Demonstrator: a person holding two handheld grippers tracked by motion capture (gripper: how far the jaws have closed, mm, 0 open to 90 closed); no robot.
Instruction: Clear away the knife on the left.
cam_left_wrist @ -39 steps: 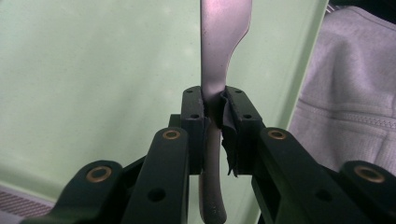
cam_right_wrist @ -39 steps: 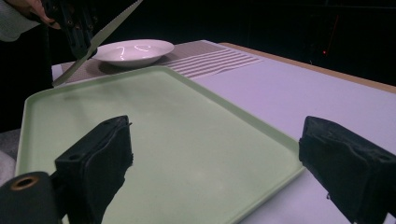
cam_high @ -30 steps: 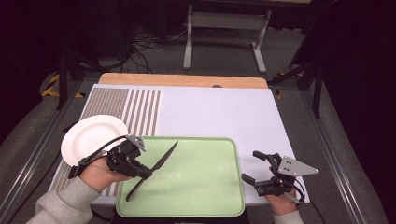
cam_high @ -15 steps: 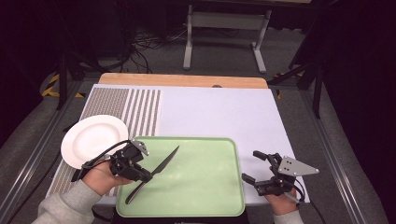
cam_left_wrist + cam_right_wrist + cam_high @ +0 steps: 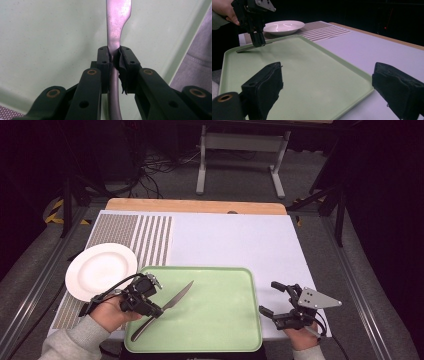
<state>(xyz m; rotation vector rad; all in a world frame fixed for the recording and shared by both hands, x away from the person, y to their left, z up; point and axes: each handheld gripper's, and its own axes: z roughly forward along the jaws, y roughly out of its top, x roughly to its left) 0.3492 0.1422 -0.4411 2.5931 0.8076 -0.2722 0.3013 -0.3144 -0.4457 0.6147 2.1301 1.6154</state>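
Note:
A metal table knife lies slantwise low over the left part of the light green tray, blade tip pointing to the far right. My left gripper is shut on the knife where handle meets blade; the blade runs on ahead over the tray floor. In the right gripper view the left gripper holds the knife near the tray's far corner. My right gripper rests at the tray's right rim, jaws wide apart and nothing between the pads.
A white plate sits left of the tray on the striped part of the mat; it also appears beyond the tray. A plain white mat stretches behind the tray. A wooden table edge lies at the back.
My left gripper has carried the knife a little to the right and toward the near edge. The right gripper has stayed put.

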